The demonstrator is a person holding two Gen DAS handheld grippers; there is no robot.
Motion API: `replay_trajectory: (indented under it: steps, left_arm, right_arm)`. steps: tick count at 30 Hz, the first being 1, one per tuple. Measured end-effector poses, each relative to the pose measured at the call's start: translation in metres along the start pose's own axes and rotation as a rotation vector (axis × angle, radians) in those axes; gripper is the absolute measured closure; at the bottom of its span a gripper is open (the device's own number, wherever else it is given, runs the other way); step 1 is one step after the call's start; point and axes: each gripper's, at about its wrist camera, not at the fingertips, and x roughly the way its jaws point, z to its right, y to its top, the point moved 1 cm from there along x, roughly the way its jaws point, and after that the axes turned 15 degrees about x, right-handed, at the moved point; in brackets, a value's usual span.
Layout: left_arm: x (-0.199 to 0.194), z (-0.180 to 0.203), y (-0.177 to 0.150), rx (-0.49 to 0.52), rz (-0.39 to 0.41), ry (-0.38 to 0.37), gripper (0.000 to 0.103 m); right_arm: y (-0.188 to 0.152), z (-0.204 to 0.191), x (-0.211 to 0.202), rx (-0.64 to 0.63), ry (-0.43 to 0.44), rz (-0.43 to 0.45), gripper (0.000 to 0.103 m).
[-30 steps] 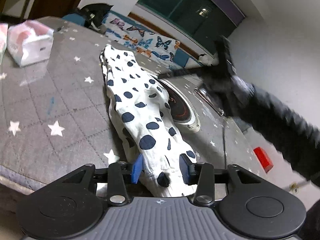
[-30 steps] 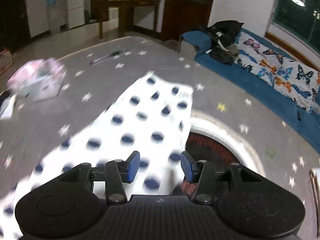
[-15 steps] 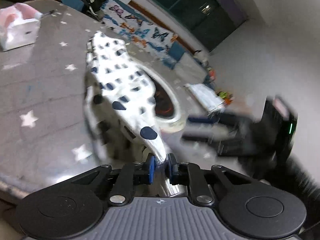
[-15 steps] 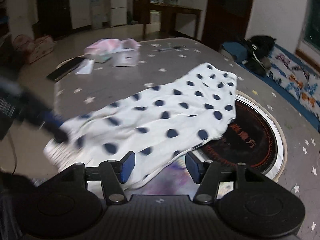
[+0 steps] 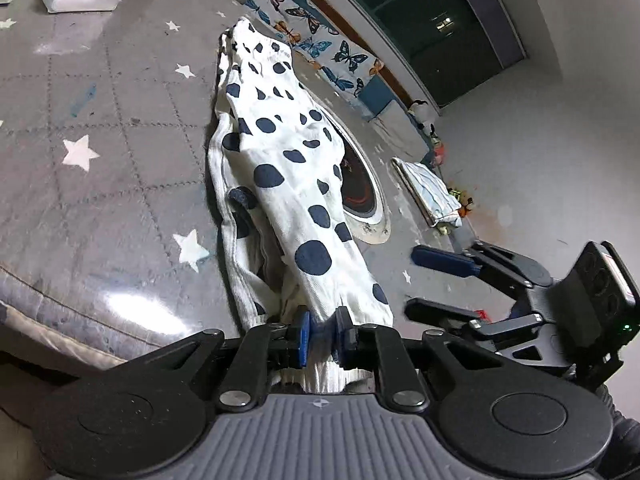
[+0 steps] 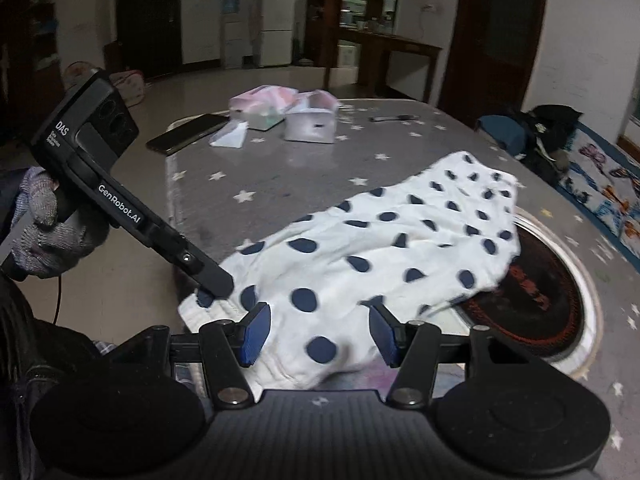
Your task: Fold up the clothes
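- The left gripper (image 5: 321,334), black with blue pads, is clamped on the near hem of the white garment with dark blue polka dots (image 5: 280,168); pinching that corner probably gives a firm hold from which to lift the end and carry it over.
- The right gripper (image 6: 318,334) has its blue pads spread apart, poised low over the same near edge just beside the left one, apparently lining up to take the neighbouring corner so both ends of the hem travel together.
- The garment lies stretched lengthwise on the grey star-printed table cover (image 5: 100,120), running away from the near table edge, its far side draped partly over the round black-and-red hob (image 6: 532,292) set in the table.
- The cloth looks soft and thick, bunched into loose folds near the clamp, flatter farther off.
- Two pale tissue boxes (image 6: 288,118) stand well apart at the far end.
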Motion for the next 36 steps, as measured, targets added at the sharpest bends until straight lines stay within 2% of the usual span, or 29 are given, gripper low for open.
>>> replay_trajectory:
  steps: [2,3,4,7,11,14,15,23,27,31,36]
  left_arm:
    - [-0.003,0.004,0.003,0.042,0.000,0.028,0.083]
    - [-0.007,0.004,0.005,0.053,-0.002,0.039,0.074]
    - [-0.010,0.003,0.007,0.059,-0.003,0.054,0.070]
    - [-0.025,0.001,0.013,0.092,0.013,0.110,0.069]
    - [-0.036,0.009,0.028,0.143,0.073,0.116,0.071]
    - [-0.021,0.020,0.043,0.191,0.091,0.060,0.071]
    - [-0.017,0.018,0.046,0.198,0.087,0.063,0.071]
    - [0.015,-0.005,0.066,0.238,0.039,0.143,0.082]
    - [0.031,-0.016,0.075,0.257,0.014,0.183,0.093]
    - [0.047,-0.028,0.085,0.277,-0.010,0.223,0.092]
    - [0.052,-0.007,0.098,0.339,0.001,0.141,0.092]
  right_arm:
    - [-0.001,-0.003,0.010,0.009,0.027,-0.021,0.053]
    - [-0.002,-0.004,0.015,0.007,0.034,-0.036,0.053]
    - [-0.005,-0.004,0.019,0.007,0.036,-0.050,0.053]
    - [-0.013,-0.003,0.028,0.020,0.045,-0.090,0.053]
    - [-0.025,0.002,0.035,0.058,0.061,-0.135,0.053]
    - [-0.026,0.002,0.037,0.063,0.068,-0.153,0.052]
    - [-0.027,0.002,0.037,0.062,0.070,-0.159,0.052]
    - [-0.028,0.003,0.040,0.066,0.078,-0.172,0.051]
    - [-0.028,0.005,0.041,0.076,0.089,-0.172,0.051]
    - [-0.022,0.010,0.039,0.083,0.104,-0.178,0.052]
    - [-0.001,0.016,0.030,0.106,0.125,-0.123,0.052]
